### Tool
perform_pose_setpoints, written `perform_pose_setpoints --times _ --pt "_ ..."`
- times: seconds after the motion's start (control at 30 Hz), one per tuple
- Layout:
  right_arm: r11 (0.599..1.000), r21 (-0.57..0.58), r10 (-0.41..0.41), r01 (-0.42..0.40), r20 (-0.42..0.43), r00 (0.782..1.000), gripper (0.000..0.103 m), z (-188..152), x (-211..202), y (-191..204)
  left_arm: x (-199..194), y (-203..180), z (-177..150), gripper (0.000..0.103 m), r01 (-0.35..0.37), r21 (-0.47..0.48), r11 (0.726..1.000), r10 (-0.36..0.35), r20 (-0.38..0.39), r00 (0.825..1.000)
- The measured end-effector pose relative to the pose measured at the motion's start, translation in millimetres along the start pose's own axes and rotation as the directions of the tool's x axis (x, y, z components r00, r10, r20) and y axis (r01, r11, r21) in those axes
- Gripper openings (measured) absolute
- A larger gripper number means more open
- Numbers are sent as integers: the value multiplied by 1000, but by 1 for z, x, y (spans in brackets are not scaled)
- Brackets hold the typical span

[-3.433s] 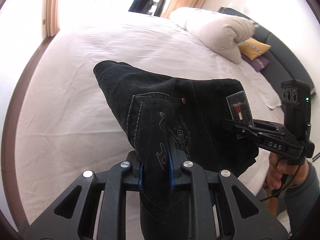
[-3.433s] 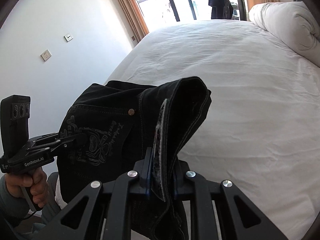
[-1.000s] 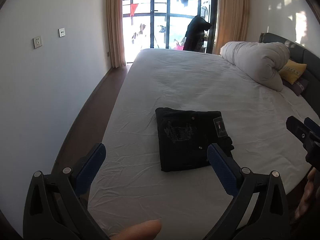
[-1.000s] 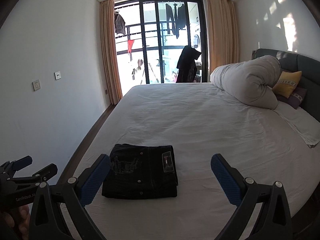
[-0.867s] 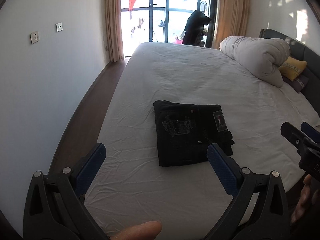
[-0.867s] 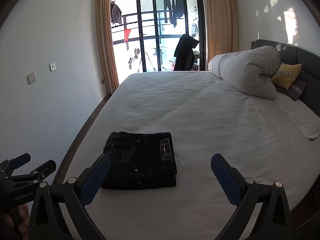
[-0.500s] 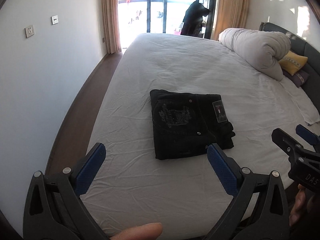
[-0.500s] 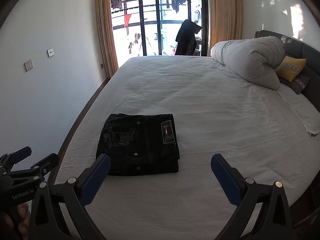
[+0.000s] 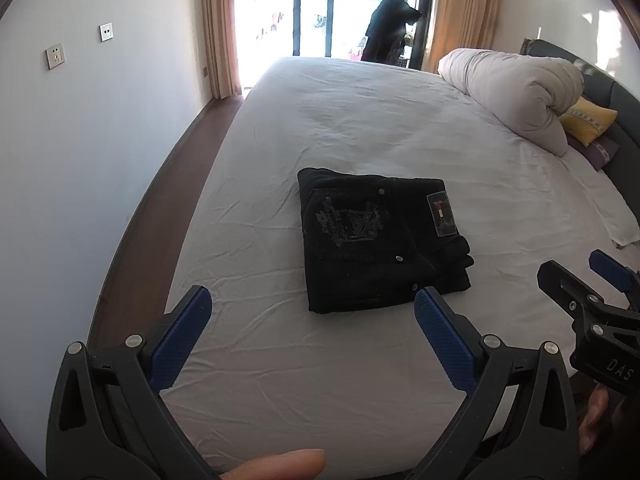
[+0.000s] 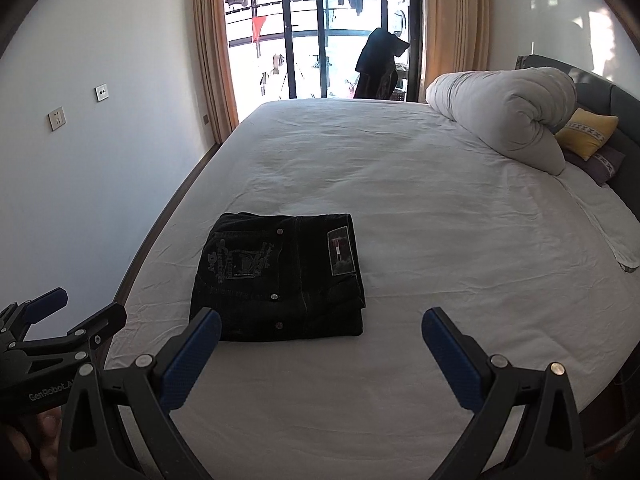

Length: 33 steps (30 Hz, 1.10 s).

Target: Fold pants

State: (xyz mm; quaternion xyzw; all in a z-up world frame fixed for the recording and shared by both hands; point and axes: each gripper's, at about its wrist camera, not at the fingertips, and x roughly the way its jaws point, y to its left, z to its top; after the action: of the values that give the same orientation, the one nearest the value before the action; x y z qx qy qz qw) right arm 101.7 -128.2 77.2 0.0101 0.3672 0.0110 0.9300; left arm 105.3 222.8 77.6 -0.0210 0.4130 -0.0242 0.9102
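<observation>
I see black pants (image 9: 380, 240) folded into a neat rectangle at frame centre on the white bed (image 9: 360, 120). My left gripper (image 9: 312, 312) and right gripper (image 10: 320, 330) hover with jaws spread wide, empty.

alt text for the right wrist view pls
Black pants lie folded into a flat rectangle on a white bed, pocket side up. The open right gripper hovers empty in front of them; the left gripper, also open, shows at the lower left edge.

both wrist views look down the bed (image 9: 360, 120) toward the window (image 10: 320, 40), sharing the pants (image 9: 376, 240), well back.
</observation>
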Motion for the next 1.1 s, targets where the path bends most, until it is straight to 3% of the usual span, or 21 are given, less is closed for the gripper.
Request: perform_pose_setpoints --times 1.1 --pt "1000 -7 1 -2 -26 1000 103 -4 4 4 3 -9 -6 103 3 1 1000 -3 -5 1000"
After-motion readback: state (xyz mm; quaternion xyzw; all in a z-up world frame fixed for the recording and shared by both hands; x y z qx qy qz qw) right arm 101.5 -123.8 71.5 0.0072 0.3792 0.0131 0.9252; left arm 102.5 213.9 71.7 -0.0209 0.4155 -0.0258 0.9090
